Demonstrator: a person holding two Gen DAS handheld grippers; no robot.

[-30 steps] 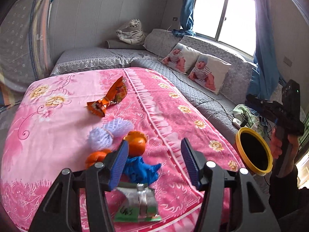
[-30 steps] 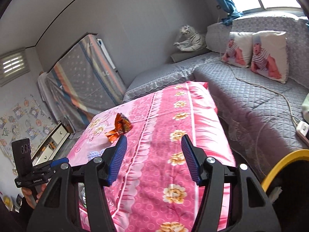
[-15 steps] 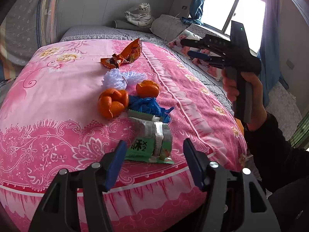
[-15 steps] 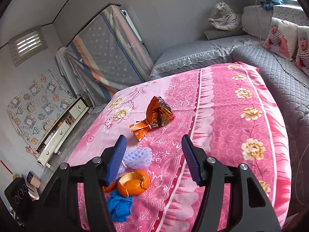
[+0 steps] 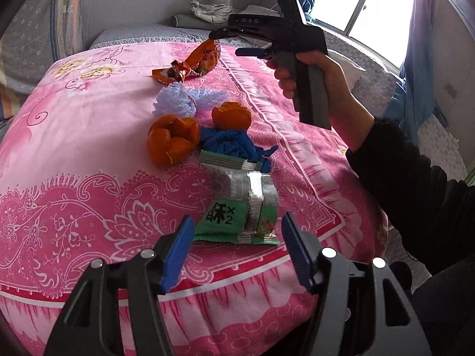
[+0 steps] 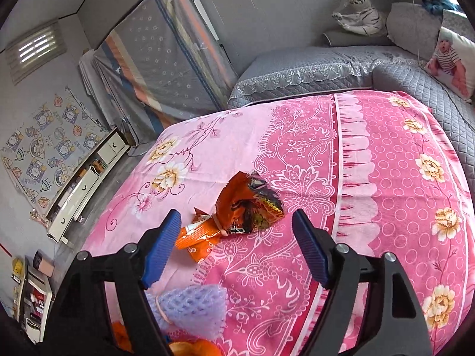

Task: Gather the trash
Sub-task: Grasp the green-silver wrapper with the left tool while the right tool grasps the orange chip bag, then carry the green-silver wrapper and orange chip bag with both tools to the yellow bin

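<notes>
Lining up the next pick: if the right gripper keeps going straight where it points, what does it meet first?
Most likely the orange snack wrapper, which lies framed between the open jaws of the right gripper. Nothing shows between them, though depth is uncertain.

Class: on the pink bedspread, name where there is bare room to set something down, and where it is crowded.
Free: the pink bedspread right of the orange wrapper, toward the grey sofa, and its flowered far-left corner. Crowded: orange peels, blue glove, purple foam net and green wrapper cluster together.

A lived-in home room: a pink floral bedspread (image 6: pixel 386 160) fills the frame's middle, a grey quilted corner sofa (image 6: pixel 311 62) with baby-print cushions (image 6: pixel 454 59) and a toy tiger (image 6: pixel 356 12) sits upper right, a curtained window (image 5: pixel 368 9) beyond.
</notes>
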